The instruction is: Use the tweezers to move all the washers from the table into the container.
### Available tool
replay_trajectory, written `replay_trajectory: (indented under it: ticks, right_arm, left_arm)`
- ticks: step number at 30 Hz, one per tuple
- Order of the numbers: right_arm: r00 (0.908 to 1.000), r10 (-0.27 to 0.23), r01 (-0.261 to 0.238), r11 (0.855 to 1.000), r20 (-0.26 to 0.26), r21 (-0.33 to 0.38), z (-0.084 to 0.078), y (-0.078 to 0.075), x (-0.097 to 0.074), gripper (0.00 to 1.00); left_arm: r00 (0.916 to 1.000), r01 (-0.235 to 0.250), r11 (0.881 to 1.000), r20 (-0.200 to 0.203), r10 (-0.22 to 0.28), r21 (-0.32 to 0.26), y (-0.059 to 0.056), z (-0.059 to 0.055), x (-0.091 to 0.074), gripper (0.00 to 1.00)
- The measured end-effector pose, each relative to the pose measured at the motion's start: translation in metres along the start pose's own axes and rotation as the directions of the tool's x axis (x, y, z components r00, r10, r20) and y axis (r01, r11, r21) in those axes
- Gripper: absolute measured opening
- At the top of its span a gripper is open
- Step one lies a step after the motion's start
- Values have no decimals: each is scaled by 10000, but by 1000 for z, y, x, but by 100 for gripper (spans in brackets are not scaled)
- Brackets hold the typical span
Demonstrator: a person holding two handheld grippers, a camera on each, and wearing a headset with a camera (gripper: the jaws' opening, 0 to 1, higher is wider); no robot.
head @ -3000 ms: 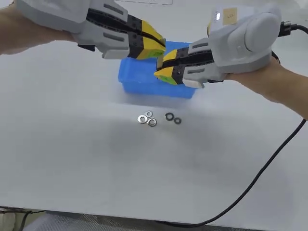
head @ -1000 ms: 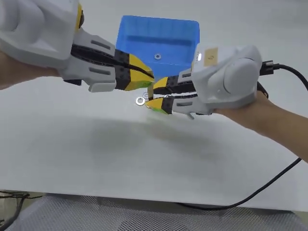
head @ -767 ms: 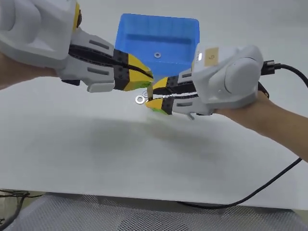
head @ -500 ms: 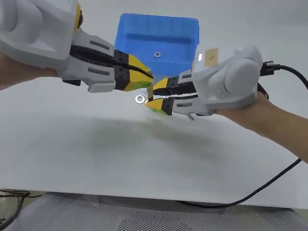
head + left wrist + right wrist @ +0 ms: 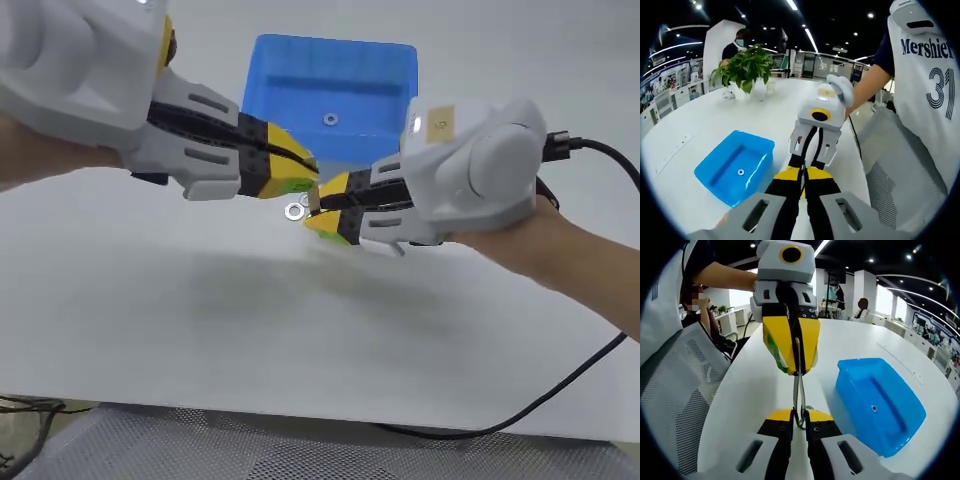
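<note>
Regrip step: your left gripper (image 5: 303, 173) and right gripper (image 5: 320, 208) meet, both sets of fingers pinching the tweezers (image 5: 799, 385). Washers (image 5: 294, 211) wait on the surface (image 5: 200, 320) below, near the container (image 5: 290, 60). Next, lower the tips onto one.

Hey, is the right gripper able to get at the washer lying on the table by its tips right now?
Likely yes: the washer lies on bare table right beside the right gripper, with nothing between them. But the left gripper also pinches the tweezers it holds.

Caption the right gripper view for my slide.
Right gripper and left gripper both hold the tweezers beside the blue container, one washer inside it.
</note>
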State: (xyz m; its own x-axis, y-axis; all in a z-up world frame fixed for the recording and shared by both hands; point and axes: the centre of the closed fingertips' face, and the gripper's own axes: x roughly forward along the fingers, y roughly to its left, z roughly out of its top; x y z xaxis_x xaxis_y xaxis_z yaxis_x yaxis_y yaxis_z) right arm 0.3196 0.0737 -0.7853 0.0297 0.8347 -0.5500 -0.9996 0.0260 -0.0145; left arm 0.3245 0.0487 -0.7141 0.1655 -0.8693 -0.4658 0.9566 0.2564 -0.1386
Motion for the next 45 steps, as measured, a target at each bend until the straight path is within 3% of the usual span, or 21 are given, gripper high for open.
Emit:
replay_trajectory:
  ticks: [10,23,36,45]
  right_arm:
    - [10000,44,-43,9999,60,-91,6,2,-4,10]
    - [9971,-581,622,9942,489,-872,44,-24,-24,10]
    - [9860,-1396,1514,9786,908,-1395,71,-59,-41,10]
    - [9804,-1769,1872,9735,868,-1314,65,-94,-36,10]
  left_arm:
    - [10000,-53,9999,-79,52,-139,0,6,-6,5]
    - [9990,-366,9992,256,361,188,12,44,-25,6]
    - [9958,-694,9924,673,628,1014,38,79,-34,6]
    - [9958,-755,9850,631,664,1550,66,80,-24,6]
